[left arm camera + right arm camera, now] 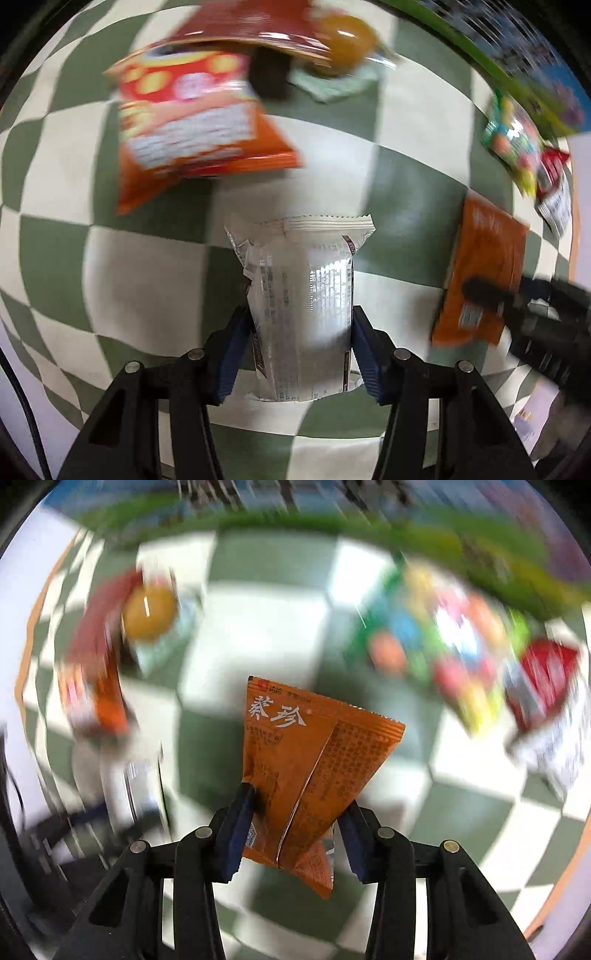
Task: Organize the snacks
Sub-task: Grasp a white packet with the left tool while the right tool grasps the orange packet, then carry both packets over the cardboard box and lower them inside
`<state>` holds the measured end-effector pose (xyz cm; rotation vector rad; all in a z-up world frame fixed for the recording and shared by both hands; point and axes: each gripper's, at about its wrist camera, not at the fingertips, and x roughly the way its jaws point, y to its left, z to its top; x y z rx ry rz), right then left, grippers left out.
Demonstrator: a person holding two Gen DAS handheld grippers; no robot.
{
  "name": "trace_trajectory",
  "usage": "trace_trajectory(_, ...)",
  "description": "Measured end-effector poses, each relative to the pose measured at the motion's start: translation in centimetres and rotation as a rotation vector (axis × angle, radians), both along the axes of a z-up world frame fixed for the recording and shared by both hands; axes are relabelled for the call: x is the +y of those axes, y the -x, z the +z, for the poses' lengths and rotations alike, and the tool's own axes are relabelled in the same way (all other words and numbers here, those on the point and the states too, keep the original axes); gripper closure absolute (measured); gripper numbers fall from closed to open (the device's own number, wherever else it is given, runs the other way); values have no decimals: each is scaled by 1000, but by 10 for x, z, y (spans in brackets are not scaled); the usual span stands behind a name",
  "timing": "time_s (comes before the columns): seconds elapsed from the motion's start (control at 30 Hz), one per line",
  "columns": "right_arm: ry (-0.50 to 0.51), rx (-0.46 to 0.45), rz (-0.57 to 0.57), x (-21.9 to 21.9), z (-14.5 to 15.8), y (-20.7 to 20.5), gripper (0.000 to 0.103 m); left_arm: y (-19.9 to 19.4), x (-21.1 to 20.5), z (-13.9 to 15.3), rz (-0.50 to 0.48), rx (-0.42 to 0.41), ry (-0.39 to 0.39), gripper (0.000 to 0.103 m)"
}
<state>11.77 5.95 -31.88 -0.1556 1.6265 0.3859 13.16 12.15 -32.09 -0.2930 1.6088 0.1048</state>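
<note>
My left gripper (301,310) points down over the chequered cloth (406,192), shut on a white and silver snack packet (303,280) squeezed between its blue pads. My right gripper (300,795) is shut on an orange packet with white characters (314,753), creased down its middle. In the left wrist view that orange packet (487,251) shows at the right with a dark finger (487,291) of the right gripper across it. In the right wrist view the left gripper and its white packet (125,782) are a blur at the left.
On the cloth lie an orange-red chip bag (192,118), a dark red bag (243,29), a round amber sweet in clear wrap (347,37), a colourful green candy bag (513,140) and a red packet (552,173). A green-edged board (517,74) borders the far side.
</note>
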Motion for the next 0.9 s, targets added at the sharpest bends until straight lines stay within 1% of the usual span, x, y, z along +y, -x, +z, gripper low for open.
trace_trajectory(0.1,20,26,-4,-23,-4,21,56,-8,-15,-1,-39,-2,7,51)
trace_trajectory(0.2,21,17,-33,-37,-4,29,56,-17,-29,-2,-95,-4,-4,51)
trace_trajectory(0.23,17,18,-42,-38,-5,30,56,-20,-33,-3,-112,-1,-10,50)
trace_trajectory(0.27,15,10,-57,-40,-5,30,55,-22,-35,-5,-122,6,-16,46)
trace_trajectory(0.33,9,4,-85,-45,-5,31,54,-24,-41,-11,-142,30,-19,44)
trace_trajectory(0.37,3,4,-108,-55,-4,32,53,-26,-42,-13,-152,35,-23,42)
trace_trajectory(0.4,-1,6,-128,-57,-3,37,49,-26,-46,-15,-173,41,-33,42)
trace_trajectory(0.43,-13,10,-148,-58,-2,37,47,-25,-49,-16,-179,41,-42,42)
trace_trajectory(0.5,-29,11,-183,-59,-2,35,38,-23,-51,-15,-171,38,-53,42)
trace_trajectory(0.6,-23,12,-214,-57,-5,31,36,-18,-57,-15,-145,30,-61,44)
trace_trajectory(0.67,-8,-8,-221,-55,-6,29,36,-12,-53,-13,-142,28,-67,46)
trace_trajectory(0.73,21,-32,-211,-51,-9,33,43,-8,-56,-11,-151,36,-72,46)
trace_trajectory(0.8,6,-52,-237,-57,-9,39,46,-4,-59,-10,-149,37,-61,46)
trace_trajectory(0.83,-18,-54,-264,-63,-8,40,47,-7,-56,-8,-143,39,-54,46)
trace_trajectory(0.87,-31,-57,-275,-74,-9,43,52,-4,-56,-6,-136,43,-40,46)
trace_trajectory(0.9,-35,-59,-279,-79,-8,45,60,-2,-54,0,-130,38,-27,46)
